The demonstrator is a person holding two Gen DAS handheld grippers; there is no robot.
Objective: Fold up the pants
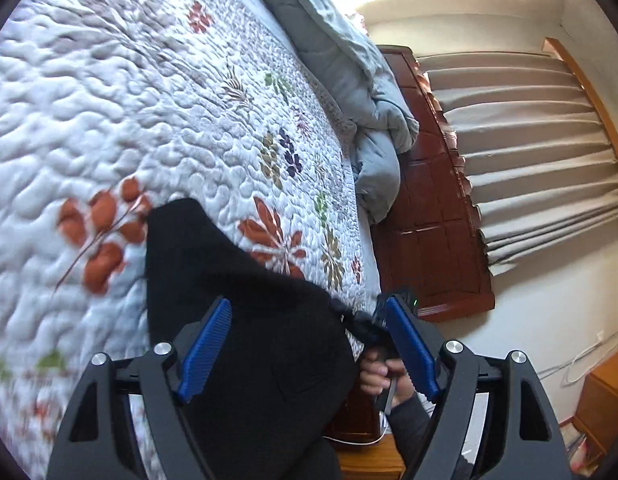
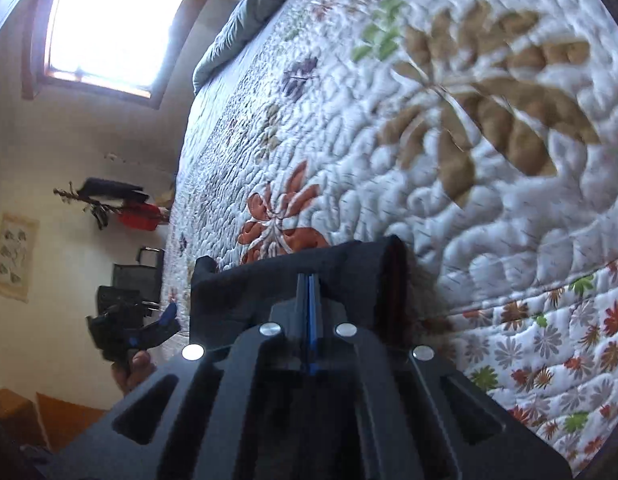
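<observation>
Pants: black, lying on the quilt of the bed, lower centre of the left wrist frame, one end reaching up toward centre left. In the right wrist frame they're showing as a dark band just beyond the fingertips, lower centre, with a raised fold at its right end.

Right claw: clenched, blue pads meeting with no gap. It's sitting right at the near edge of the pants, but I can't tell whether any cloth is actually caught between the pads, looks more like shut on nothing or on a very thin bite.

Left claw: released, jaws standing wide, pants lying between and below the pads, nothing pressed. Right hand and its tool are showing at lower centre right in that view, close to the pants' right corner.

Step in hand, my read: picking up one end of the pants to carry it over for a fold.

How to do it well:
- Check the right grip before lifting; if the cloth isn't moving with it, reopen and take a deeper bite.
- Bring the left claw down on the matching corner, close on all layers.
- Lift both corners level, keeping the edge taut between them so it isn't sagging.
- Lay the end over square, edges lined up, then release.

Frames are motion-blurred, so the fine edges are uncertain.
</observation>
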